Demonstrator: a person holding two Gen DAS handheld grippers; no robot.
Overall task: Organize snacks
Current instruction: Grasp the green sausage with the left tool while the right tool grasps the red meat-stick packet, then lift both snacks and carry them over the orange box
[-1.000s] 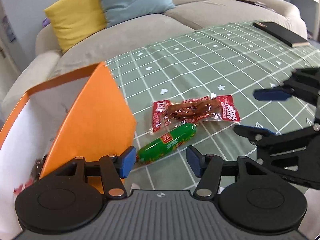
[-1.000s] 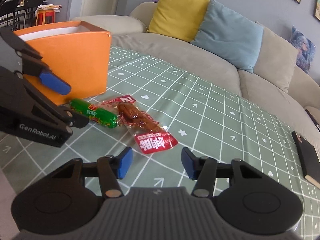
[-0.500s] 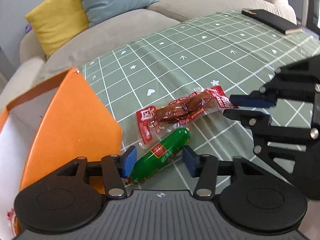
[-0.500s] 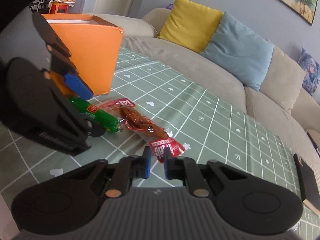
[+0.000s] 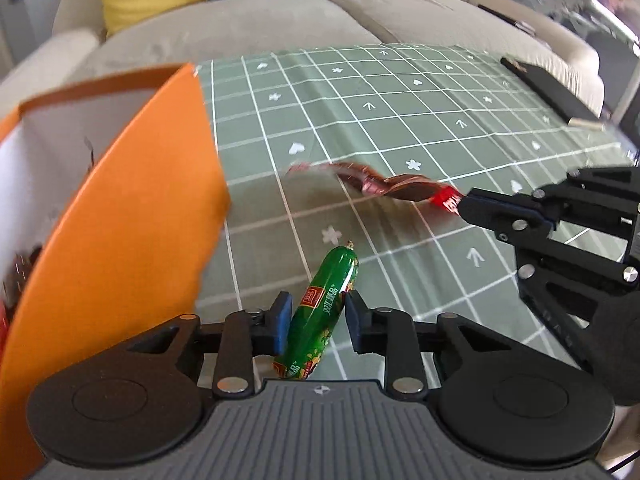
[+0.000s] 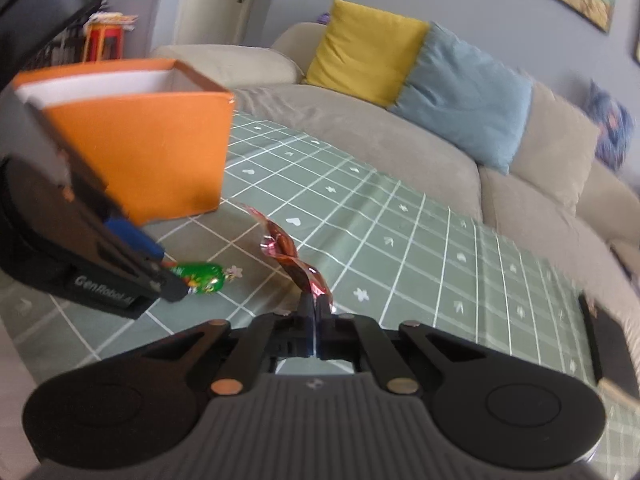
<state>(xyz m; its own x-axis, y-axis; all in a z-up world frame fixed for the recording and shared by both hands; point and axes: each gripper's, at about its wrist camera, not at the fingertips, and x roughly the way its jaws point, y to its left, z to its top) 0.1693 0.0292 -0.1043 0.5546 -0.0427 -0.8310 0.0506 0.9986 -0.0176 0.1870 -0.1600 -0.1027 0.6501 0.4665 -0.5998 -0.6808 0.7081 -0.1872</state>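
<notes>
So since a second ago the red packet (image 5: 404, 186) has come up off the cloth, where it was lying flat next to the sausage (image 5: 320, 312), and the right gripper (image 6: 314, 312), which was wide open back then, is now clamped tight on the packet's red end. The packet is hanging out in front of those fingers, twisted and a bit blurry, with its far end dangling toward the orange box (image 6: 148, 148).

The green sausage is lying on the cloth just beside the box, and it's sitting right between the fingers of the left gripper (image 5: 316, 322). Those jaws are closing in on it; the right pad looks to be touching the wrapper, while the left one is showing a sliver of a gap.

The box is standing open on the left part of the green grid tablecloth (image 5: 400, 112), with some snack bits showing inside. A dark notebook (image 5: 548, 92) is lying well apart at the far corner, and the sofa (image 6: 360, 140) with yellow and blue cushions is sitting behind the table.
</notes>
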